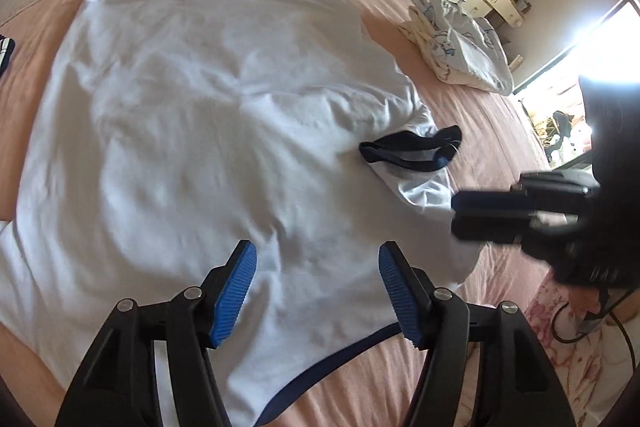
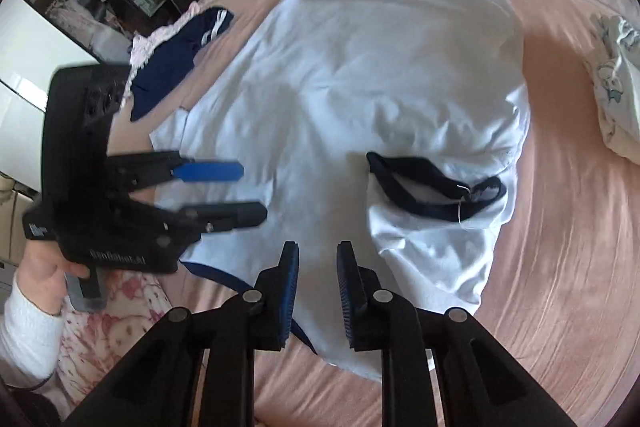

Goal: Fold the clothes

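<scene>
Left claw [image 1: 318, 293] stands wide and empty over the near edge of the shirt [image 1: 192, 115]; my right claw [image 2: 318, 297] is narrowed, nothing visibly between its pads. I judge one fold is laid: the shirt lies spread on the bed [image 1: 500, 131], its dark-trimmed sleeve [image 2: 436, 183] turned in at the right. Next I need fresh grips on an edge to fold across. Both claws tilt steeply down; my left hand [image 2: 48, 279] holds its handle.

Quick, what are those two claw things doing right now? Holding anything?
Left gripper: open, holding nothing, above the white shirt.
Right gripper: fingers nearly closed, holding nothing.
</scene>
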Tool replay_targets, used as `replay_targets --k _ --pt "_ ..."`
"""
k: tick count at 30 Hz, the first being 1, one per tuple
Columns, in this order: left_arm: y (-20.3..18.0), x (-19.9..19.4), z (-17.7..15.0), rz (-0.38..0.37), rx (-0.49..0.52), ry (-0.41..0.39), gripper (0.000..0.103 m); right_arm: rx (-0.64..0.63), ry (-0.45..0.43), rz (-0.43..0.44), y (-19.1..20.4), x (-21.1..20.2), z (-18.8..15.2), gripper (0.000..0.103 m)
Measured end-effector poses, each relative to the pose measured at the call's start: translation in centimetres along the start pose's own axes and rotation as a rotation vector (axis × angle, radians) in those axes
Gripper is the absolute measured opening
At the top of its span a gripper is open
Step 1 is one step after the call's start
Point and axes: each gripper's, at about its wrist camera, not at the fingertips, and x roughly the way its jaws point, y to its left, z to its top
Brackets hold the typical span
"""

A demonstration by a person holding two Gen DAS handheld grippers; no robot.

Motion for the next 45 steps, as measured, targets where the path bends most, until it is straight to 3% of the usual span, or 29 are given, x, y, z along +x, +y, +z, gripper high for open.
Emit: replay_targets --k 2,3,4,5,7,8,11,12,13,14,16,19,21,23,24,25,29,31,33,39,42,45 --pt "-0.3 -0.2 -0.2 -0.033 0.012 -0.016 0.062 0.134 -0.151 0.007 -2.8 -3.5 1.1 0.022" --pt "-0.7 -0.1 0.0 -0.047 0.016 -0.027 0.062 0.167 -0.174 -0.046 -3.9 -3.7 2.3 0.031" --pt "-1.4 0.5 0.4 -0.057 0.026 -0.045 0.062 0.175 -0.167 -0.129 -4.8 -3.4 3.4 0.038" --pt "-2.3 1.0 0.8 -0.056 0.053 -0.074 0.061 0.183 -0.159 -0.213 -5.8 -3.1 4.5 0.038" --pt "-4.4 1.9 1.6 -0.051 0.119 -0.131 0.061 0.075 -0.059 -0.376 -7.0 -1.0 5.6 0.038" --pt "-5.5 2.5 2.0 -0.058 0.149 -0.145 0.060 0.045 -0.001 -0.372 -7.7 0.0 5.6 0.038" --pt "-8.2 4.6 3.0 -0.105 0.220 -0.144 0.050 0.035 0.134 -0.199 -9.0 2.7 4.9 0.038" --pt "-9.1 5.4 3.1 -0.101 0.249 -0.130 0.041 -0.005 0.158 -0.197 -8.5 3.6 4.8 0.038" --pt "-9.6 6.4 3.1 -0.081 0.277 -0.108 0.038 -0.045 0.181 -0.195 -7.9 4.5 4.7 0.026" --pt "-10.0 7.4 3.0 -0.062 0.300 -0.082 0.035 -0.086 0.188 -0.233 -7.6 5.2 4.9 0.024" --pt "-10.4 9.2 2.7 -0.026 0.328 -0.029 0.034 -0.103 0.129 -0.277 -7.5 5.7 6.3 0.024" --pt "-8.7 10.3 2.6 0.168 0.315 0.006 0.034 -0.103 -0.005 -0.222 -7.2 4.9 8.4 0.024" --pt "-7.4 9.7 2.8 0.207 0.276 0.009 0.029 -0.069 -0.076 -0.171 -7.6 3.5 9.3 0.024" --pt "-6.9 8.8 3.3 0.195 0.234 0.001 0.029 0.020 -0.097 -0.066 -8.7 1.8 9.6 0.034" --pt "-7.2 8.4 3.4 0.182 0.239 -0.007 0.029 0.051 -0.080 -0.030 -9.1 1.2 9.7 0.050" --pt "-7.7 7.9 3.5 0.154 0.247 -0.025 0.029 0.059 -0.075 -0.034 -9.2 0.6 9.7 0.055" --pt "-10.5 6.2 3.6 0.108 0.357 -0.148 0.029 0.021 -0.065 -0.153 -9.7 -0.6 8.7 0.055" --pt "-10.7 7.4 3.5 0.074 0.376 -0.102 0.029 0.020 -0.035 -0.208 -10.1 0.2 8.3 0.055" --pt "-10.7 8.9 3.3 0.027 0.380 -0.038 0.029 0.005 -0.025 -0.208 -9.8 1.5 8.3 0.055" --pt "-11.3 11.3 -0.8 -0.113 0.383 0.141 0.029 -0.090 -0.098 -0.317 -7.9 5.7 9.7 0.055" --pt "-10.6 9.8 -0.5 -0.173 0.346 0.111 0.029 0.010 -0.162 -0.299 -9.5 2.7 10.4 0.055" --pt "-9.1 7.2 1.8 -0.134 0.311 -0.021 0.029 0.131 -0.186 -0.144 -11.4 -1.3 10.3 0.055"
